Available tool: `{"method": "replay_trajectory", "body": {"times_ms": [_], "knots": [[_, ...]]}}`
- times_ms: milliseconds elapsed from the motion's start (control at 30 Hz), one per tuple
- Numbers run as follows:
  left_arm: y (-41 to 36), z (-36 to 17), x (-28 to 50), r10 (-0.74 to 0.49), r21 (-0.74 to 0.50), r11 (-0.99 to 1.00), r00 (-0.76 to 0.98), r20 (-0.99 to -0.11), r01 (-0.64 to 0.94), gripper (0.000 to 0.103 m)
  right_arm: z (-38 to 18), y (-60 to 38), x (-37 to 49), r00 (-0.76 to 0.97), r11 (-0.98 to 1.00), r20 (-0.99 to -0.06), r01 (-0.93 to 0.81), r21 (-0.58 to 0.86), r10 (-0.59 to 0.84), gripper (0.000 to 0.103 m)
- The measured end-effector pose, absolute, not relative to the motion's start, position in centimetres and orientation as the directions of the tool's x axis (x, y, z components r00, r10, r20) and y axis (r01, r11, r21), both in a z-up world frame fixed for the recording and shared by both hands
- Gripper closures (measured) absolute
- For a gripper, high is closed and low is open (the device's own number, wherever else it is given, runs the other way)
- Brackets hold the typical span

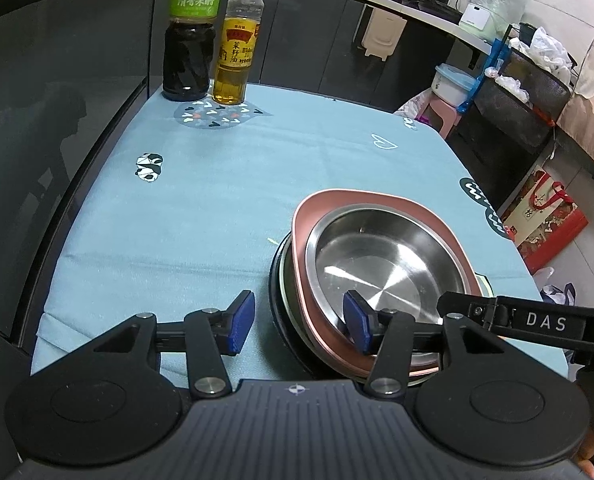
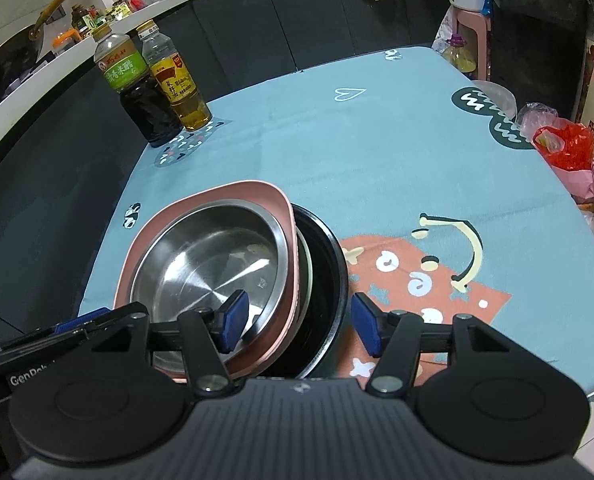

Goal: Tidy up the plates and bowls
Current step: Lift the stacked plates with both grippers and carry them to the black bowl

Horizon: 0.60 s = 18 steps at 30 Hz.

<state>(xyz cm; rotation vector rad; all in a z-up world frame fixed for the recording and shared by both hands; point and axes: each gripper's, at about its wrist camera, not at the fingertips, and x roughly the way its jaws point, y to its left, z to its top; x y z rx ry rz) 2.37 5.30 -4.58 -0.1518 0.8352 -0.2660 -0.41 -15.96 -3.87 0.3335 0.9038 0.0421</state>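
Your left tool (image 1: 299,324) sits low centre of its frame, blue pads spread apart, straddling the near-left rim of the stack: one pad over the steel bowl, the other outside over the cloth, gripping nothing. Your right tool (image 2: 299,326) mirrors it in its own frame, pads apart, one inside the steel bowl, the other out past the black rim, nothing clamped.

Stack sits just ahead of both tools: shiny round stainless steel bowl (image 1: 381,264) nested in a pink rounded-square plastic plate (image 1: 309,220), that on a pale round dish whose edge only just shows, all inside a black round bowl (image 2: 329,264) at the bottom. The pink plate sits off-centre, overhanging one side of the black bowl.

Progress looks far along: every dish in view is already nested, none loose on the cloth. Likely left: square up the stack or shift it.

The tabletop wears a light blue patterned tablecloth (image 1: 201,208). Upper left stand a dark vinegar bottle with green label (image 1: 191,36) and a yellow oil bottle (image 1: 237,44), touching, well apart from the stack. Beyond: dark cabinets, pale counter with appliances, bags and a pink stool at right.
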Motion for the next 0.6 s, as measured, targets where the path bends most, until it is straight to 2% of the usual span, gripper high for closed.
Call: {"method": "replay_trajectory", "body": {"times_ms": [267, 600], "knots": [[5.6, -5.0, 2.8, -0.303, -0.257, 0.952, 0.634, -0.712, 0.167, 0.051, -4.3, -16.1, -0.2, 0.610, 0.941, -0.770, 0.112, 0.319, 0.188, 0.046], [6.7, -6.4, 3.9, -0.359, -0.357, 0.925, 0.599, -0.716, 0.128, 0.043, -4.9, -16.0, 0.3, 0.598, 0.935, -0.777, 0.122, 0.333, 0.198, 0.044]]}}
